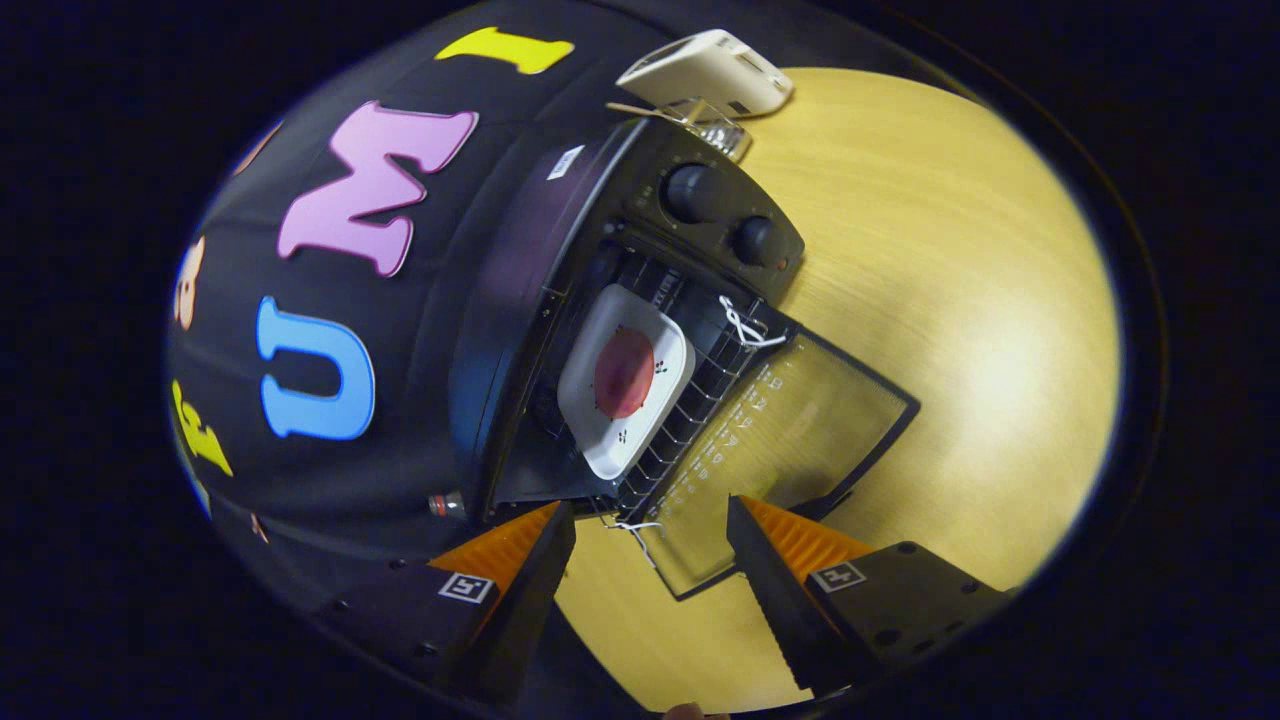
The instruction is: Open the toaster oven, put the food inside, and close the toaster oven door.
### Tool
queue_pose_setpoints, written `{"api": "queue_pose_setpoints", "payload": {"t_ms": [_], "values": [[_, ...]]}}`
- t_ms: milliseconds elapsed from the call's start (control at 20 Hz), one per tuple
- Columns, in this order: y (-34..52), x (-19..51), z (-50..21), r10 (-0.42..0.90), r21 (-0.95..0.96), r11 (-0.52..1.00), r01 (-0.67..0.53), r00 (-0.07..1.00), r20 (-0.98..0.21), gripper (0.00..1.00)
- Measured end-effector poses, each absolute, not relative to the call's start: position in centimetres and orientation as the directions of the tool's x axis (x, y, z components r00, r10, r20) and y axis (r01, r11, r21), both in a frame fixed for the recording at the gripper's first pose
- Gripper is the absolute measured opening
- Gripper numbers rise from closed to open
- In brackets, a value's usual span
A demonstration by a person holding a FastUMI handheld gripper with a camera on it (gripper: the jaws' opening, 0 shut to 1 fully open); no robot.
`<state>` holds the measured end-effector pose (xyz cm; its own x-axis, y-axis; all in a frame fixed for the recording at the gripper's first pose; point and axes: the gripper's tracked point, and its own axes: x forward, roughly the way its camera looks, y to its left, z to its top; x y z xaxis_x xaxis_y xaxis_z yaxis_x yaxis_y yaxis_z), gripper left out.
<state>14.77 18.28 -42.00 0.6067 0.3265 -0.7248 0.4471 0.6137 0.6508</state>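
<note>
Tool (650, 560) open, empty; food (624, 373) on plate (600, 440) inside toaster oven (560, 300) beyond fingers, door (790, 440) down.

Light falls from above and pools as a pale, washed-out patch on the desk (980, 330) well beyond the fingers (770, 590), fading to deeper yellow toward its rim. The toaster oven (560, 300) ahead of the fingers stays dark, its cavity shadowed, though a soft sheen runs along its top. The open glass door (800, 430) just ahead of the fingers shows faint reflections. The fisheye lens bends straight lines strongly and tilts the whole scene. Focus is fair in the middle; things near the rim look soft, and the fingers themselves are slightly blurred.
</note>
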Motion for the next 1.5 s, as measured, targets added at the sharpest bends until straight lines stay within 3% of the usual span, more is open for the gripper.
{"api": "queue_pose_setpoints", "payload": {"t_ms": [350, 600, 750, 1000, 1500], "values": [[15.7, 10.7, -42.7, 0.225, 0.391, 0.912, 0.124, 0.645, -0.73, 0.98], [16.3, 7.7, -44.9, 0.181, 0.166, 0.982, -0.084, 0.637, -0.749, 0.99], [17.2, 6.4, -47.0, 0.177, 0.112, 0.983, -0.144, 0.604, -0.777, 0.99], [18.6, 6.0, -50.4, 0.165, 0.091, 0.983, -0.16, 0.547, -0.821, 0.99], [19.3, 7.0, -54.2, 0.095, 0.07, 0.995, -0.071, 0.491, -0.866, 0.99]]}}
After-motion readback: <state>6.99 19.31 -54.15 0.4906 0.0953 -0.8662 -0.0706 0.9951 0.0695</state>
